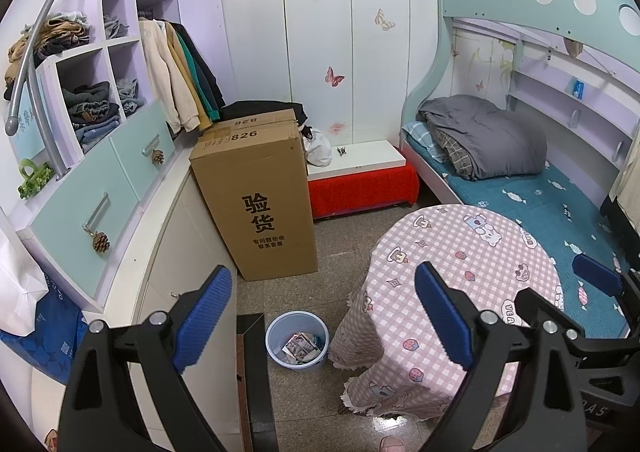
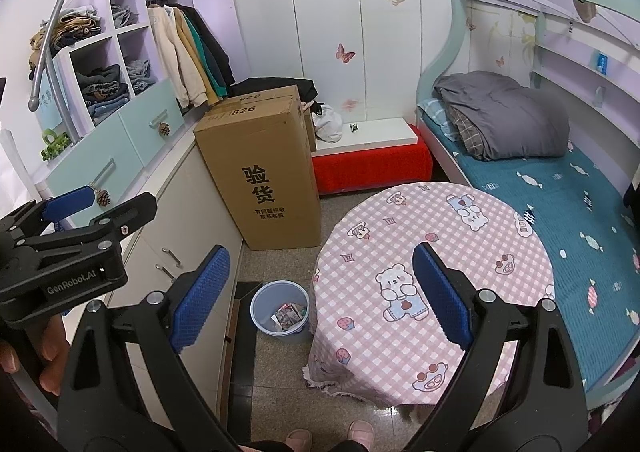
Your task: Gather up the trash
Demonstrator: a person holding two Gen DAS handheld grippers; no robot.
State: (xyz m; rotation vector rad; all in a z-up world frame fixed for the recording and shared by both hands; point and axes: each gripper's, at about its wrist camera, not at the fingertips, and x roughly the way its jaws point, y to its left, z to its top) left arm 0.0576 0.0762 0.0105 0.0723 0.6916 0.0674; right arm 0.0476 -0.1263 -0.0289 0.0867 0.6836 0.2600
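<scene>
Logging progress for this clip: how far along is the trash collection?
Some wrappers already lie in the blue bin on the floor. Nothing is in hand: left gripper and right gripper are both open and empty. No loose trash shows on the checked tablecloth.

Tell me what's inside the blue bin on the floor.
The blue bin holds crumpled printed wrappers and paper scraps, piled toward the bottom. Anything under that top layer is covered, so I can't say what else is in there.
</scene>
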